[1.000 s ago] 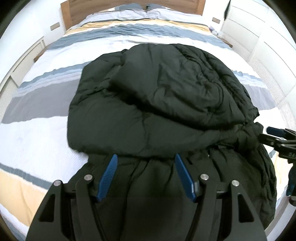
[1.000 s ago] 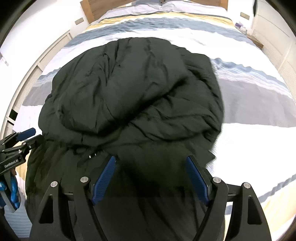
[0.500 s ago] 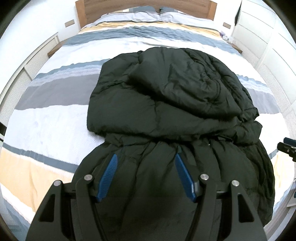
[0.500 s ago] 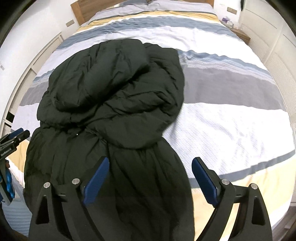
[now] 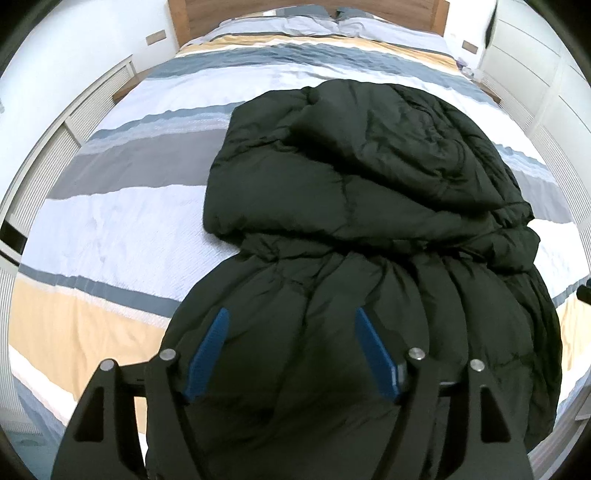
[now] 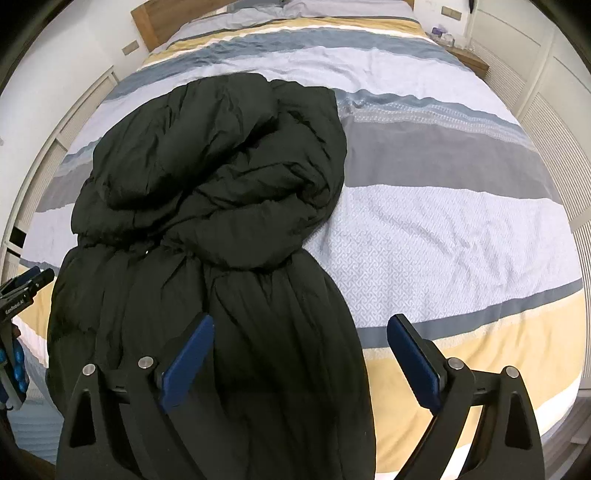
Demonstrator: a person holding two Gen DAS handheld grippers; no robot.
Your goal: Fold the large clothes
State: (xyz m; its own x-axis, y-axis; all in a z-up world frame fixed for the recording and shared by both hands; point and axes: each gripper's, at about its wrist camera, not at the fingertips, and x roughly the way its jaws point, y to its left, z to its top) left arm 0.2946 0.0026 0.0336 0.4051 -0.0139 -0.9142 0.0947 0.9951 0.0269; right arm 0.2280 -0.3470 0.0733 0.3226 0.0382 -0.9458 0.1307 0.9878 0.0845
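A large black puffy coat (image 5: 369, 206) lies on the striped bed, its upper part folded over the lower part; it also shows in the right wrist view (image 6: 221, 206). Its lower end hangs over the near edge of the bed. My left gripper (image 5: 291, 325) is open and empty, above the coat's lower part. My right gripper (image 6: 299, 332) is open and empty, above the coat's right edge. The left gripper's body shows at the left edge of the right wrist view (image 6: 22, 291).
The bed (image 6: 443, 229) has a duvet striped in white, grey, blue and yellow, and a wooden headboard (image 5: 295, 11). White slatted cabinets (image 5: 55, 147) stand on the left, white wardrobes (image 5: 546, 74) on the right. A nightstand (image 6: 469, 59) stands by the headboard.
Both grippers have pulled back toward the foot of the bed and apart from each other. The coat lies still as folded. Both grippers stay open.
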